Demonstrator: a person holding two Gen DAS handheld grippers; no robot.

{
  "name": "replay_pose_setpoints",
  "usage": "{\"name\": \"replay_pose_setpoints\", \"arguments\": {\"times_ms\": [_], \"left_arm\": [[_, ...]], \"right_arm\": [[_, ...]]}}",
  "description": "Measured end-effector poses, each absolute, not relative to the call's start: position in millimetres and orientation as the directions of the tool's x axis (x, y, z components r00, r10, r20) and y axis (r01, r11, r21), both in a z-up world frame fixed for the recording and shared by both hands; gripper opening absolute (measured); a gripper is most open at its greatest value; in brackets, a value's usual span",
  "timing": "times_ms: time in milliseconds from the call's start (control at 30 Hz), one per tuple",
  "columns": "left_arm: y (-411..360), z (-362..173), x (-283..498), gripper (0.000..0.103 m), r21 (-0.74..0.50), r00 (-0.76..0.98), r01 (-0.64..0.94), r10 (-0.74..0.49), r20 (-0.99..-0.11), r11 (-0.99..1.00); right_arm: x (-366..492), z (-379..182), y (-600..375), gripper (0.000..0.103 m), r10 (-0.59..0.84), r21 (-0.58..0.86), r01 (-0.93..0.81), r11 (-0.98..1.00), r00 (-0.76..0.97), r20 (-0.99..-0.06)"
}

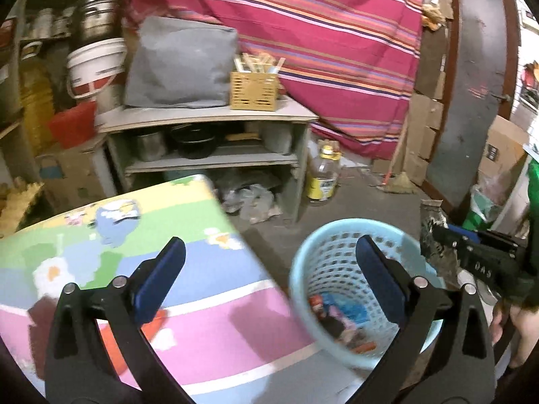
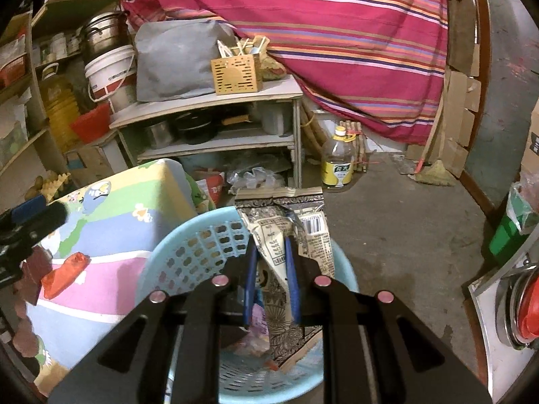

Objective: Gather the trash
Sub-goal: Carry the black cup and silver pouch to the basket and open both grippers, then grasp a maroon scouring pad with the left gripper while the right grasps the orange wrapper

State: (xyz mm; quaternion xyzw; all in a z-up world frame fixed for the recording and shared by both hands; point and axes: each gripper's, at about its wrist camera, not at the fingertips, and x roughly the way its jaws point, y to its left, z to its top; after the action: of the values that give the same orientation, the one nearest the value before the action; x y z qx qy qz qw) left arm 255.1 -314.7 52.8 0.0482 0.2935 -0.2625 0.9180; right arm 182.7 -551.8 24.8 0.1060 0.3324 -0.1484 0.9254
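A light blue perforated waste basket (image 1: 315,269) (image 2: 188,252) stands on the floor beside a colourful cartoon mat (image 1: 202,286) (image 2: 111,235); several wrappers lie inside it. My right gripper (image 2: 271,245) is shut on a crinkled printed snack bag (image 2: 310,232) and holds it over the basket's far rim. In the left wrist view this gripper (image 1: 438,232) and the bag (image 1: 429,229) show at the right. My left gripper (image 1: 269,252) is open and empty above the mat's edge and the basket. A red wrapper (image 2: 64,274) (image 1: 151,330) and a dark brown wrapper (image 2: 32,274) lie on the mat.
A grey shelf unit (image 1: 209,141) (image 2: 215,124) with pots, a grey bag and a wooden utensil box stands behind. An oil bottle (image 1: 321,178) (image 2: 338,161) stands on the concrete floor. A striped red cloth hangs behind. A broom (image 1: 397,181) leans at the right.
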Motion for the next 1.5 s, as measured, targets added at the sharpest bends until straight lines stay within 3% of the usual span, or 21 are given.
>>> {"name": "replay_pose_setpoints", "arguments": {"times_ms": [133, 200, 233, 267, 433, 733, 1067, 1233, 1333, 1400, 1500], "left_arm": [[-274.5, 50.7, 255.2, 0.098, -0.054, 0.72, 0.457, -0.405, -0.564, 0.888], [-249.9, 48.1, 256.6, 0.098, -0.052, 0.734, 0.421, -0.374, -0.567, 0.906], [-242.2, 47.0, 257.5, 0.098, -0.055, 0.734, 0.412, -0.367, -0.571, 0.91], [-232.5, 45.2, 259.0, 0.098, -0.058, 0.735, 0.399, -0.357, -0.577, 0.915], [-180.9, 37.5, 264.9, 0.098, -0.035, 0.757, 0.319, -0.277, -0.592, 0.947], [-89.9, 14.8, 270.2, 0.098, -0.025, 0.765, 0.193, -0.166, -0.622, 0.981], [-27.1, -37.2, 276.2, 0.097, -0.051, 0.692, 0.133, -0.129, -0.71, 0.99], [-25.2, -53.0, 278.2, 0.084, -0.106, 0.639, 0.173, -0.193, -0.744, 0.979], [-31.3, -58.5, 277.8, 0.066, -0.103, 0.621, 0.208, -0.213, -0.755, 0.973], [-31.7, -60.9, 277.4, 0.042, -0.115, 0.607, 0.229, -0.234, -0.759, 0.967], [-27.9, -60.4, 276.0, 0.036, -0.136, 0.598, 0.246, -0.261, -0.758, 0.96]], "right_arm": [[195.8, 9.6, -549.3, 0.019, -0.176, 0.125, 0.334, 0.934, 0.736, -0.653], [199.2, 1.8, -547.2, 0.042, -0.201, 0.111, 0.36, 0.926, 0.723, -0.661], [199.2, -0.5, -546.0, 0.071, -0.217, 0.109, 0.377, 0.92, 0.72, -0.659], [198.2, -1.9, -544.7, 0.078, -0.224, 0.113, 0.385, 0.916, 0.724, -0.652], [198.5, -6.6, -536.1, 0.078, -0.261, 0.084, 0.422, 0.903, 0.693, -0.672], [194.2, 8.3, -478.7, 0.093, -0.338, 0.001, 0.435, 0.9, 0.701, -0.628], [203.6, 6.2, -395.4, 0.095, -0.312, -0.048, 0.36, 0.932, 0.728, -0.61], [213.1, -2.1, -371.1, 0.095, -0.296, -0.075, 0.324, 0.943, 0.717, -0.631], [219.2, -8.0, -359.5, 0.095, -0.28, -0.072, 0.31, 0.948, 0.706, -0.65], [221.7, -10.4, -352.9, 0.095, -0.275, -0.075, 0.3, 0.951, 0.705, -0.654], [225.4, -12.7, -340.4, 0.095, -0.268, -0.085, 0.285, 0.955, 0.703, -0.659]]}}
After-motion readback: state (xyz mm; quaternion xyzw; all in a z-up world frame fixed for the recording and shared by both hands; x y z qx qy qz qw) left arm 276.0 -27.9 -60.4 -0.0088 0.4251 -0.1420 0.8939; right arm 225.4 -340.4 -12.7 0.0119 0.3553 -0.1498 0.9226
